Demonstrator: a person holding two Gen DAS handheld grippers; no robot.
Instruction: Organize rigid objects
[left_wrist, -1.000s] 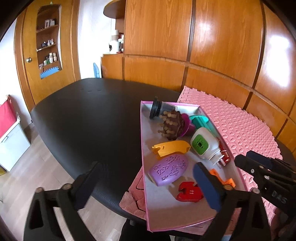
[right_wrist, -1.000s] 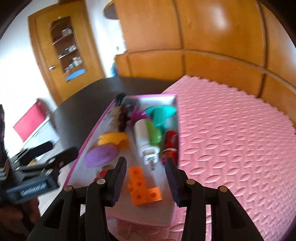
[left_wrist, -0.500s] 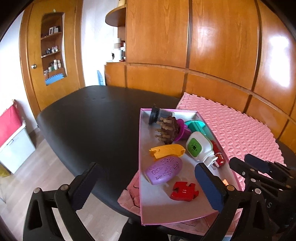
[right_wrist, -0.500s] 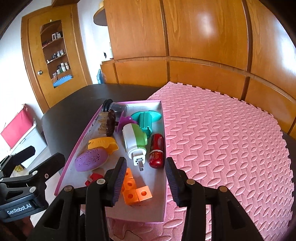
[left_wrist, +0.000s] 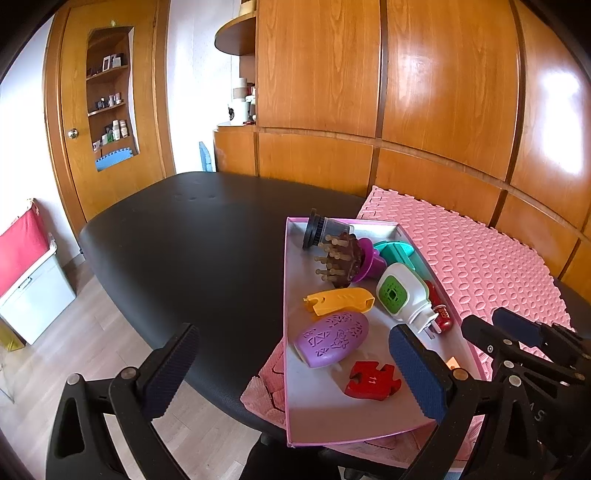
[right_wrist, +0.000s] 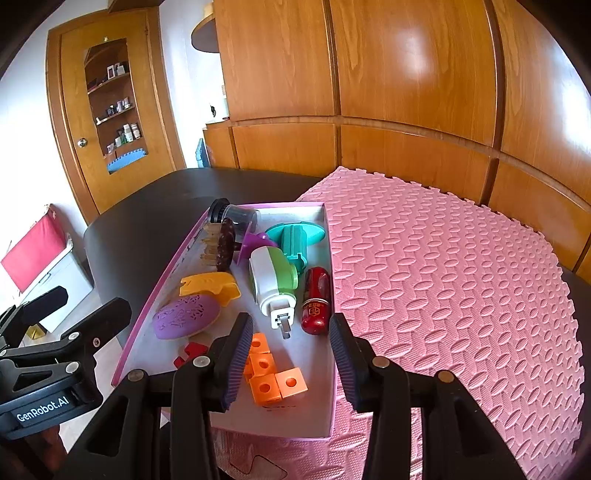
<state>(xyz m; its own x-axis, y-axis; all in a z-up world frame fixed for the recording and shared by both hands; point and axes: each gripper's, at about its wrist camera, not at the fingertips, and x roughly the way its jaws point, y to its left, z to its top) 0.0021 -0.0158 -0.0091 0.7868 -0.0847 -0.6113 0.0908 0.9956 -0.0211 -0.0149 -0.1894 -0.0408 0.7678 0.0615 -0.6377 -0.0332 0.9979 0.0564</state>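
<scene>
Nine small objects in tray (right_wrist: 334, 424)

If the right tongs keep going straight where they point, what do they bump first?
Probably the white and green plug-in gadget in the pink box, with the red capsule beside it. Depth is hard to judge. The right tongs are open and empty.

Both views read bright, daylight-lit. I see strong glare patches on the wood panelling (left_wrist: 554, 122) at 2 o'clock in the left wrist view and at 12 o'clock in the right. The white wall (right_wrist: 22, 122) at 9 o'clock is blown out. Heavy fisheye bending; corners vignette to black. Focus is sharp, no motion blur. Soft shadows only; the black surface (left_wrist: 192, 236) shows a dull sheen.
</scene>
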